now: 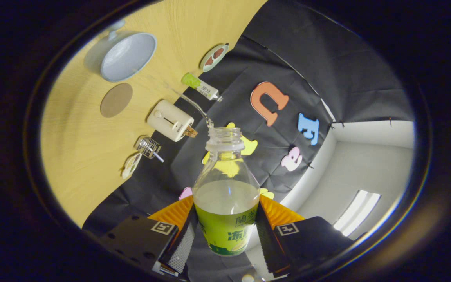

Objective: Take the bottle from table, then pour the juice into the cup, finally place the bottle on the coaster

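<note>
Item: my claw (225, 227), lower centre, both fingers pinching the bottle (226, 196) at its green label; cap off, pale juice inside. View rolled sideways: tabletop (76, 149) stands at left. Cup (125, 55) upper left, round coaster (116, 100) just below it.

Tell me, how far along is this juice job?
Done: the uncapped clear plastic bottle with the green label is off the table, clamped between the gripper fingers. In hand: it tilts toward the pale blue cup. Left: finish pouring, then stand it on the round brown coaster.
</note>
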